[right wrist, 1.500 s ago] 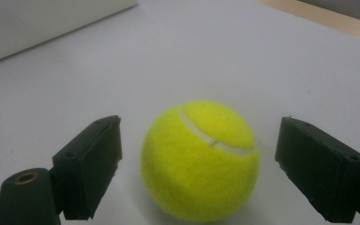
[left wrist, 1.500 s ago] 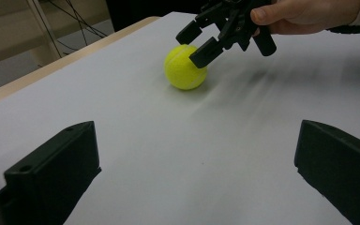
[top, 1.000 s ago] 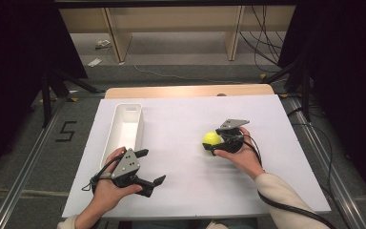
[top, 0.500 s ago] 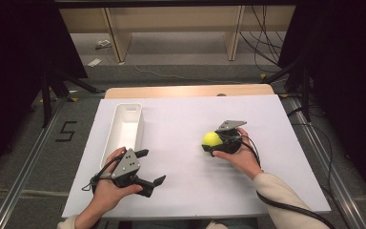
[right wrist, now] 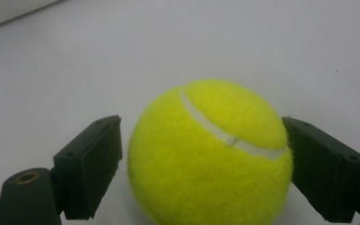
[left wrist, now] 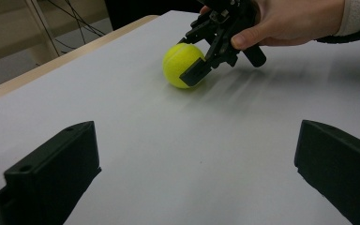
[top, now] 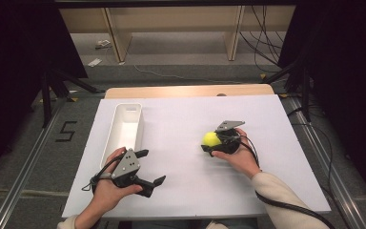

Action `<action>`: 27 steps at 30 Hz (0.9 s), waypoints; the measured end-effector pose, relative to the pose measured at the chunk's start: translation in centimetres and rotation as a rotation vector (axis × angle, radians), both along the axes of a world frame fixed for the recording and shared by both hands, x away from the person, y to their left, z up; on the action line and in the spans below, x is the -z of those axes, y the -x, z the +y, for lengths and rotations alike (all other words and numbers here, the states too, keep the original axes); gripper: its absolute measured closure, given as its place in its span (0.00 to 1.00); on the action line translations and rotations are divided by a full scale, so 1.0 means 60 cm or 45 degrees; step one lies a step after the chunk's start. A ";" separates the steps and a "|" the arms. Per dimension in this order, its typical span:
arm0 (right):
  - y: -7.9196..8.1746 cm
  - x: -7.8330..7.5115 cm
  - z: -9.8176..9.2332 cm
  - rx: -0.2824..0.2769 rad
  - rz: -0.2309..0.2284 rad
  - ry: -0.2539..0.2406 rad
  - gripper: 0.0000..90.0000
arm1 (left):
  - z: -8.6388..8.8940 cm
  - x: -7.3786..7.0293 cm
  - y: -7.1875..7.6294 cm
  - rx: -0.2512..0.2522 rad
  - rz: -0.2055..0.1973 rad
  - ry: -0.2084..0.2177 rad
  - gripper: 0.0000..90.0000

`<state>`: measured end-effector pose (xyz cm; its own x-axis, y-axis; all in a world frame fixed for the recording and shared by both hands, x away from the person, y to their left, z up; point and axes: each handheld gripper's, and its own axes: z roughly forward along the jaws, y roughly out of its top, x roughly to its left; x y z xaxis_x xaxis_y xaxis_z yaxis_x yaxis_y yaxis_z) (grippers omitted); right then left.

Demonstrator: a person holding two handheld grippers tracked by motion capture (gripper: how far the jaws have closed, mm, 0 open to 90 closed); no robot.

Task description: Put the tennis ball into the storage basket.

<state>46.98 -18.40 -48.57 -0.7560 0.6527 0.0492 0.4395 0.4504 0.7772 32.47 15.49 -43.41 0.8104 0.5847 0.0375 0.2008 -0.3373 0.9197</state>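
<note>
Nearest me, my left gripper [top: 145,168] rests on the front of the white worktop [top: 181,191], its fingers [left wrist: 51,164] spread wide with nothing between them. Farther out and to the right, my right gripper [top: 213,144] has the tennis ball [top: 211,139] framed between its fingers [right wrist: 91,164]: one finger looks to be touching the felt, the other stands just off it, so the grip is not yet clamped. The ball sits on the worktop, mid-right. I judge it light, springy and fuzzy, unlikely to slip but ready to roll, so I should pinch across its widest middle. Beyond my left gripper stands the empty white bin [top: 124,126].
</note>
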 end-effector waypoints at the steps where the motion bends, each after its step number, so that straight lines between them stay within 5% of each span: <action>1: 0.000 0.001 0.000 -0.002 0.003 0.003 0.18 | 0.000 0.000 0.000 0.000 0.000 0.000 0.00; 27: -0.003 0.003 0.001 0.014 0.018 0.021 0.29 | 0.000 0.000 0.000 0.003 0.002 0.004 0.00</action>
<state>47.17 -18.35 -48.76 -0.7479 0.6620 0.0492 0.4558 0.4581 0.7632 32.45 15.48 -43.42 0.8119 0.5828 0.0348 0.2013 -0.3353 0.9204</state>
